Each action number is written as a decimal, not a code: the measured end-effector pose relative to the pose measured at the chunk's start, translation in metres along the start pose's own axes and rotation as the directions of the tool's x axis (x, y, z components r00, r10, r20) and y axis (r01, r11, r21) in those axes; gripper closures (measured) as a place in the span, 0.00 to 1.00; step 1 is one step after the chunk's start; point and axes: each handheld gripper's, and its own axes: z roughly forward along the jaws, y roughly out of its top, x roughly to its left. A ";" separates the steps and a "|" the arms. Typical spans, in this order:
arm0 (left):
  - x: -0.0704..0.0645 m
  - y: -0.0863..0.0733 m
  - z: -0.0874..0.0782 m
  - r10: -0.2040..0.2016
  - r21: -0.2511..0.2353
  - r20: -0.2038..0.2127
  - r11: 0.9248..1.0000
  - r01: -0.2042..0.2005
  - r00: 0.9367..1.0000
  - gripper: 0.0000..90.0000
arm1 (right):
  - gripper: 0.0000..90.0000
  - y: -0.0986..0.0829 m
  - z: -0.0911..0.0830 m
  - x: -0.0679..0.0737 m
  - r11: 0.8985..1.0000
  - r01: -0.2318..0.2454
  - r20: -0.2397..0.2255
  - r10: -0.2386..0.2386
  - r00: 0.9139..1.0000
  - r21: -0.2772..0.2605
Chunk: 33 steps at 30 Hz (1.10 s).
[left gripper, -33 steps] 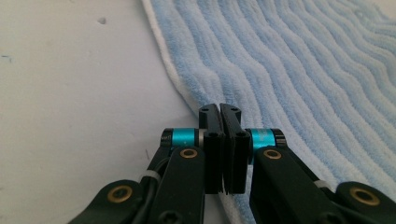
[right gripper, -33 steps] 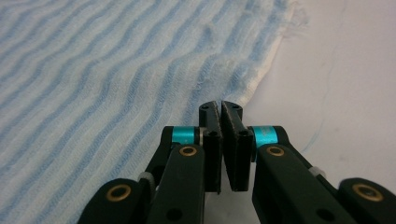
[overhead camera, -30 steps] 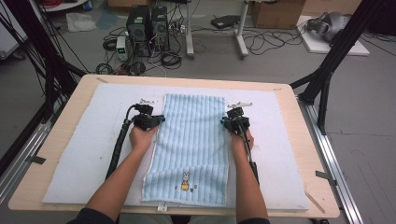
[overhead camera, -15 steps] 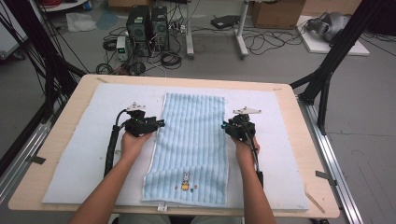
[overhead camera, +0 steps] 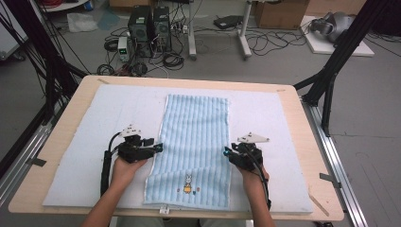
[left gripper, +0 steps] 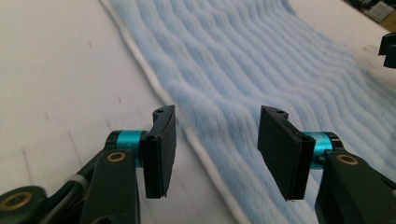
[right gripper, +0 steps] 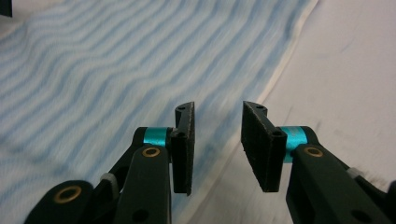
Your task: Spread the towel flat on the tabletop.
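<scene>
A light blue striped towel with a small rabbit picture near its front end lies flat along the middle of the white mat. My left gripper points right at the towel's left edge, open, its jaws straddling the white hem. My right gripper points left at the towel's right edge, open with nothing between the jaws. In the right gripper view the hem runs under the gap between the jaws. The towel fills the far side of the left gripper view.
The mat covers a wooden table. Black frame posts stand at both sides. Computers, cables and boxes sit on the floor beyond the table's far edge.
Both hands have moved back toward the table's front along the towel's edges. The grippers have turned inward so that each faces its side of the towel.
</scene>
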 end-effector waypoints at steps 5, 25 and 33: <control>-0.011 -0.001 0.003 0.051 0.058 -0.043 0.997 -0.048 0.998 0.66 | 0.76 -0.012 0.006 0.007 0.999 0.002 0.007 -0.003 1.000 0.048; 0.010 0.024 0.035 -0.087 0.003 -0.136 0.996 0.088 0.987 0.98 | 0.96 0.016 0.035 -0.006 0.999 -0.002 0.126 -0.003 0.992 0.041; 0.006 0.021 0.026 -0.065 0.013 -0.092 0.998 0.066 0.994 0.64 | 0.83 0.018 0.034 -0.003 1.000 -0.023 0.127 0.021 0.992 0.012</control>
